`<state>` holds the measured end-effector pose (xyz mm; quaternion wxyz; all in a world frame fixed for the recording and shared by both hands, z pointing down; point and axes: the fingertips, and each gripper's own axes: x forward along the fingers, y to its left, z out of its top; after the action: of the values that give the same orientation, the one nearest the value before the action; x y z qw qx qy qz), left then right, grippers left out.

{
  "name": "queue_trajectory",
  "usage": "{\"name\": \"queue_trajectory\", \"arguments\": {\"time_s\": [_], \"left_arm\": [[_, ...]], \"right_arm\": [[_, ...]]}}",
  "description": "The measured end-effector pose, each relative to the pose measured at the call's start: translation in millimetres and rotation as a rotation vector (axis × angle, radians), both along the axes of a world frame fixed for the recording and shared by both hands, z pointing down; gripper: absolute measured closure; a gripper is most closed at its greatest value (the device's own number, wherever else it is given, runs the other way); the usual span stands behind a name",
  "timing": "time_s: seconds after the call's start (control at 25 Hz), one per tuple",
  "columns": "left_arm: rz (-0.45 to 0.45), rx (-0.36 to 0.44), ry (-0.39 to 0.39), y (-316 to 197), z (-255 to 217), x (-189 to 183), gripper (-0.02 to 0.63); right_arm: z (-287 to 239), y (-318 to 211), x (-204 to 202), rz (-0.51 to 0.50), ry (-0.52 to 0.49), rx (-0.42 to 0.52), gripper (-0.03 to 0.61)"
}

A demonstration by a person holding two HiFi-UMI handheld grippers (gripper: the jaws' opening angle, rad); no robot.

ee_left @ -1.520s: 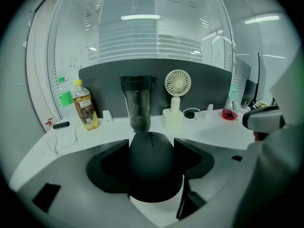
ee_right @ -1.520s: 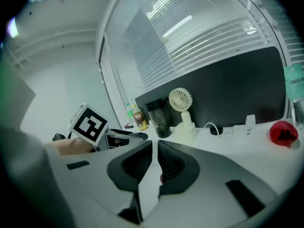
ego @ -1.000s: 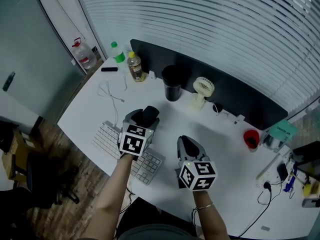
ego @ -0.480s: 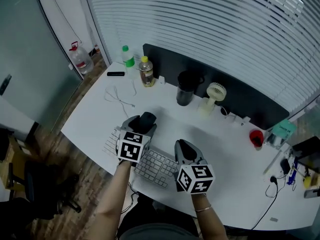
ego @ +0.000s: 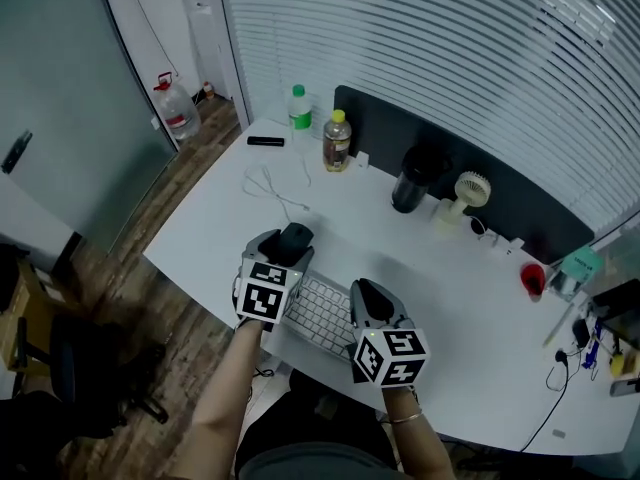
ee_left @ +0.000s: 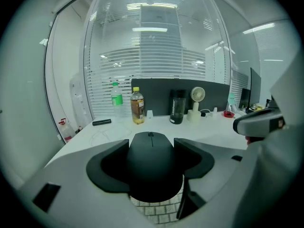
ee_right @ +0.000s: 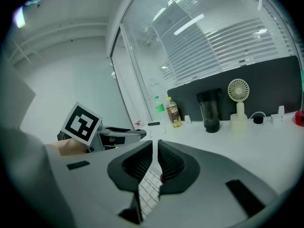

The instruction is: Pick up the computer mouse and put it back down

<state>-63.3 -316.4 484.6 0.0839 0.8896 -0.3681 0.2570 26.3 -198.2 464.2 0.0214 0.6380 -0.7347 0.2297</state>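
Leftward since a second ago, the left gripper now holds the black mouse over the left end of the keyboard, near the front edge of the desk, jaws pinching its sides. The right gripper hovers over the keyboard's right part, jaws pressed together on nothing.

An office: white desk, keyboard, slatted window blinds.

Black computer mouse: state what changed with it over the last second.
Nothing was taken or released. The left gripper keeps the black computer mouse clamped, now seemingly nearer the left end of the white keyboard, though the head view shifted too. The right gripper stayed shut, empty.
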Motion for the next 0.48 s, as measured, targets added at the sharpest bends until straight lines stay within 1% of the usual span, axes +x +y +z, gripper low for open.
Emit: {"name": "queue_trajectory", "arguments": {"time_s": [0.28,0.48], "left_arm": [[-0.051,-0.008,0.001,-16,8,-66,0.310],[-0.096,-0.022,-0.010,-26,19,-106,0.310]], "right_arm": [[2,-18,-53,-0.036,0.015,-0.006,0.554],[6,-32,-85,-0.075,0.021,-0.016,0.554]]}}
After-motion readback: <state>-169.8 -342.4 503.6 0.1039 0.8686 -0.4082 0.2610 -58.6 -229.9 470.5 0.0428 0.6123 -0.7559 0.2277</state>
